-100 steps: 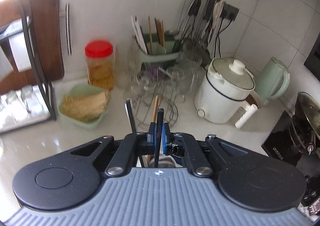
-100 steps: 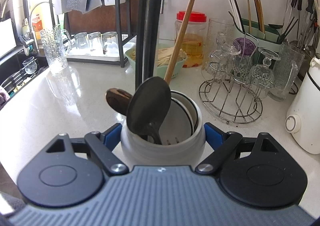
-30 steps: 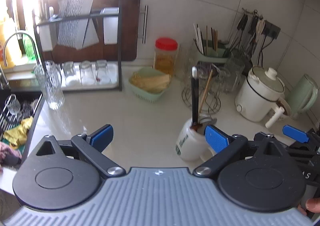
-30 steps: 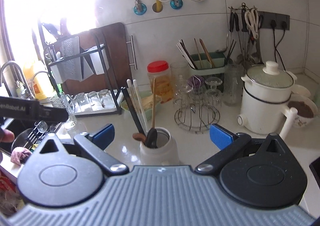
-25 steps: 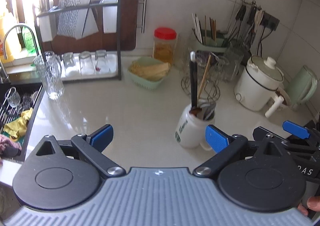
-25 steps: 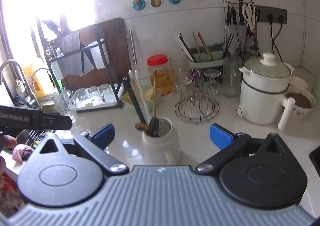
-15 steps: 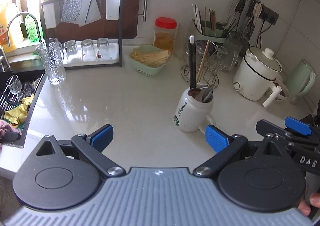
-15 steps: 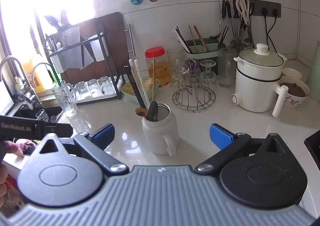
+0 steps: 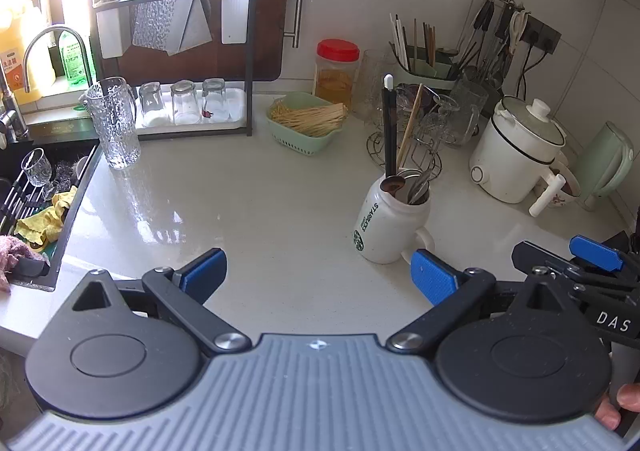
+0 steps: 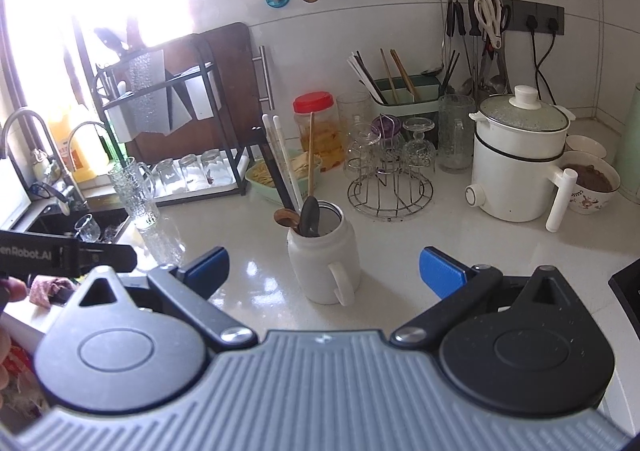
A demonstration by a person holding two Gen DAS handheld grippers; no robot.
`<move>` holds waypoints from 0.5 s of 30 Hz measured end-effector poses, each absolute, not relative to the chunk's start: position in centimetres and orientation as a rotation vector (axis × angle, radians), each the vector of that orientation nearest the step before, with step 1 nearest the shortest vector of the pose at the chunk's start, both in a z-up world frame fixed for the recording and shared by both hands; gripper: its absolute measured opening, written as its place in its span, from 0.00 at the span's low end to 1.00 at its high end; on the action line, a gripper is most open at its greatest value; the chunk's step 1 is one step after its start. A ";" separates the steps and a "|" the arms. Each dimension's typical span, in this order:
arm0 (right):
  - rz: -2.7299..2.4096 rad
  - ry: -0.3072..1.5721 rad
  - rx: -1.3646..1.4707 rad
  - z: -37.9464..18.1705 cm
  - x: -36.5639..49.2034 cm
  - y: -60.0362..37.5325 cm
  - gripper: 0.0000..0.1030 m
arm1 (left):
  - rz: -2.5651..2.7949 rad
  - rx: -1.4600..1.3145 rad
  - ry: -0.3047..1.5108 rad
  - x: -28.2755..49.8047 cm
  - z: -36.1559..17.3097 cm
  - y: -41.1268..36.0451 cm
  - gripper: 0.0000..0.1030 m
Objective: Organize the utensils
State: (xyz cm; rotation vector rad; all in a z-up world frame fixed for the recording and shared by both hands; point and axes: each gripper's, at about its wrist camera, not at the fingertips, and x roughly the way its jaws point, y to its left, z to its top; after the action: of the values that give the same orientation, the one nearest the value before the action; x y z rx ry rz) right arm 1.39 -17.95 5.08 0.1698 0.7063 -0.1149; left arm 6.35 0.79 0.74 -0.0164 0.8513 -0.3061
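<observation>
A white Starbucks mug (image 9: 386, 229) (image 10: 322, 257) stands upright on the pale counter with its handle toward me. In it are a dark spoon (image 10: 309, 216), a wooden spoon (image 10: 286, 218), black and white chopsticks (image 9: 389, 123) (image 10: 280, 159) and a wooden stick (image 10: 310, 149). My left gripper (image 9: 318, 274) is open and empty, pulled back from the mug, which lies ahead and to its right. Facing the mug from a short distance, my right gripper (image 10: 323, 266) is also open and holds nothing. The right gripper's blue fingertip (image 9: 595, 251) shows at the left wrist view's right edge.
A wire glass rack (image 10: 390, 179), a white cooker (image 10: 518, 155), a green basket of sticks (image 9: 308, 125), a red-lidded jar (image 9: 337, 69) and a green utensil caddy (image 10: 404, 91) line the back. A glass jug (image 9: 114, 123), a rack of glasses (image 9: 188, 107) and the sink (image 9: 36, 187) are left.
Both grippers have let go and drawn back and up from the mug. The left one earlier held a utensil over it; the right one was around the mug. The mug now stands alone.
</observation>
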 end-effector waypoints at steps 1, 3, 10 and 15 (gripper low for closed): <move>-0.116 0.705 0.170 5.1 1.4 -18.0 1.00 | -0.303 -0.016 0.851 6.4 0.8 0.8 0.97; -0.117 0.705 0.170 5.1 1.3 -18.1 1.00 | -0.297 -0.019 0.851 6.4 0.8 0.8 0.97; -0.113 0.703 0.172 5.2 1.5 -18.1 1.00 | -0.287 -0.015 0.844 6.6 0.8 0.8 0.97; -0.106 0.702 0.165 5.2 1.8 -17.7 1.00 | -0.286 -0.015 0.840 6.9 0.8 1.0 0.97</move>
State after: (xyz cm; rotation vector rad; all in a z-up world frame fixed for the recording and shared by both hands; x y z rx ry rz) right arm 1.80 -17.71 5.24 0.1652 0.7022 -0.1059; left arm 6.89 0.97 0.84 -0.0154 0.8397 -0.2862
